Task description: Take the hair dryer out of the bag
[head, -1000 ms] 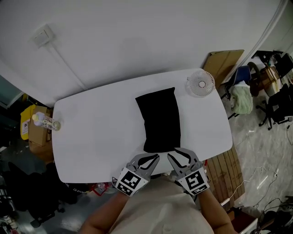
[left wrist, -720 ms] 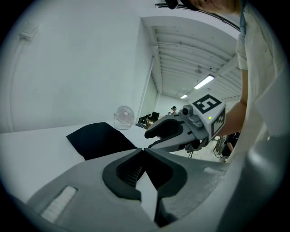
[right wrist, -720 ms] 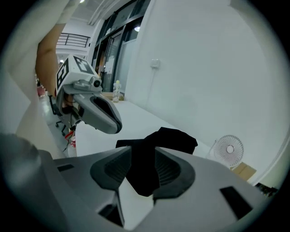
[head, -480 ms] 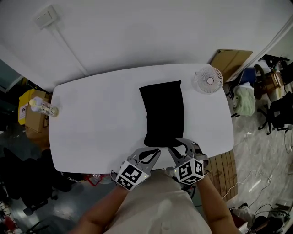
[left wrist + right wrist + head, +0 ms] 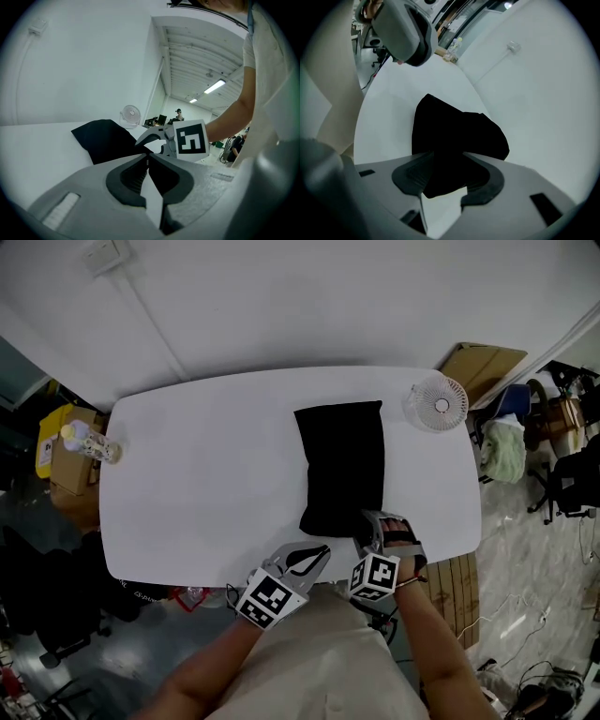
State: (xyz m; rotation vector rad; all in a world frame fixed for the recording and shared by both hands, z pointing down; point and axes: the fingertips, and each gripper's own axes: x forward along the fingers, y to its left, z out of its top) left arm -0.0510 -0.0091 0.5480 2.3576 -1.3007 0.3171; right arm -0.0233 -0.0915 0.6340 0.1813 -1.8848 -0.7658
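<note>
Two tools, two states: your L tool (image 5: 148, 159) is closed on nothing, low at the table's (image 5: 187, 484) near edge. Your R tool (image 5: 447, 158) is opening, w/ the near end of the bag (image 5: 341, 465) between its jaws, pads not pressing it. Bag lies flat, right of mid-table. Dryer shows in no view, so it's prob. still inside.

To do this well, take only the top layer of cloth w/ the R tool. Then pin the lower layer w/ the L so the mouth gapes. Pinch both layers and you'll likely drag the whole bag.

No brand or text reads: cubes (image 5: 270, 599) carry square markers only, and the bottle (image 5: 89, 444) label is too small.
</note>
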